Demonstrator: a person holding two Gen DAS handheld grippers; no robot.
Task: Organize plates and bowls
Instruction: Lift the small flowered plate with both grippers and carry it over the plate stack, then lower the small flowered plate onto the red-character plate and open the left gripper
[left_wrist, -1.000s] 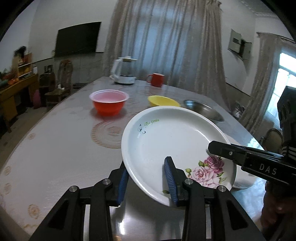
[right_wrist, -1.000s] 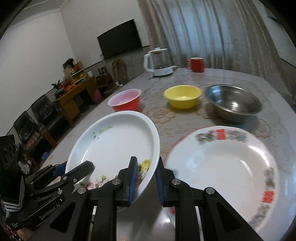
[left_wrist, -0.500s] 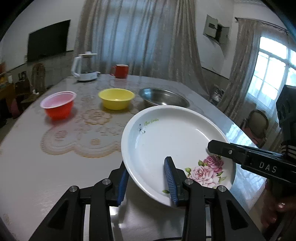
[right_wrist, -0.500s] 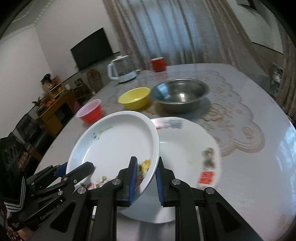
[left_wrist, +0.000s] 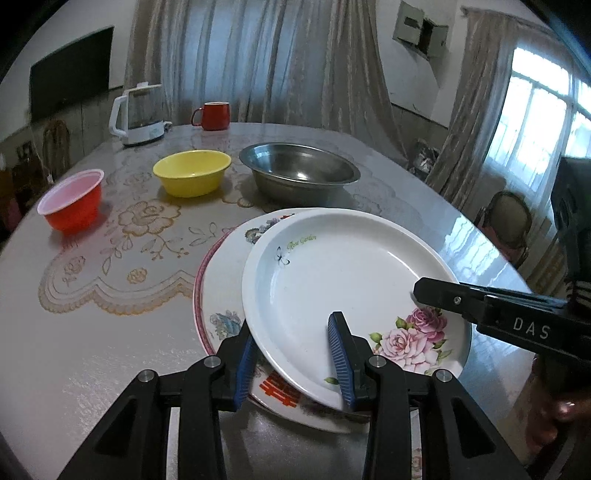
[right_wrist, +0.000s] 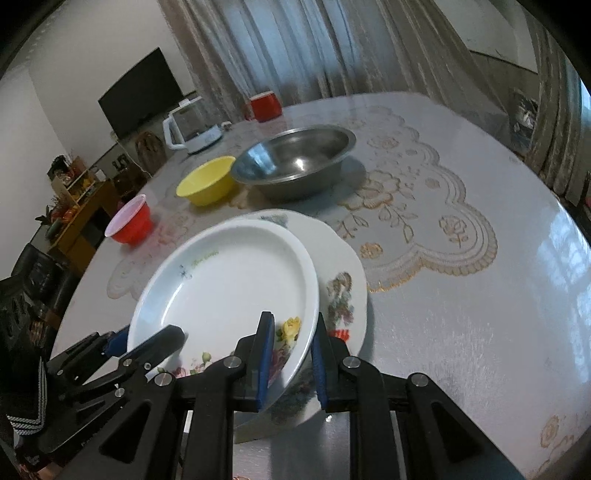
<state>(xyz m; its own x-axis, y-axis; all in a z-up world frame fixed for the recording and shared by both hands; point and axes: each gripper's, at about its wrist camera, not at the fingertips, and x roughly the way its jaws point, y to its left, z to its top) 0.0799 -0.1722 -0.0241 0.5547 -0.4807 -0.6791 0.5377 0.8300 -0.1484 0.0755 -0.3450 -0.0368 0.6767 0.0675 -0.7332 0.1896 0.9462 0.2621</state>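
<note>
Two grippers, the left gripper (left_wrist: 291, 356) and right gripper (right_wrist: 291, 360), each pinched the rose plate's (left_wrist: 351, 273) rim at lower centre, holding it tilted over the patterned plate (left_wrist: 221, 291), stacking unfinished, while three bowls waited unnested above.

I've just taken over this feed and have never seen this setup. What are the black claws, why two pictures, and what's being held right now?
No robot arm here: a person holds a two-finger gripper in each hand, with a fisheye camera on each looking along its fingers. One picture comes from the left gripper, the other from the right gripper. Both are clamped on opposite edges of the same white rose plate, held over a larger patterned plate lying on the table. I can't tell whether the plates touch. Farther back stand a red bowl, a yellow bowl, a steel bowl, a kettle and a red mug.
</note>
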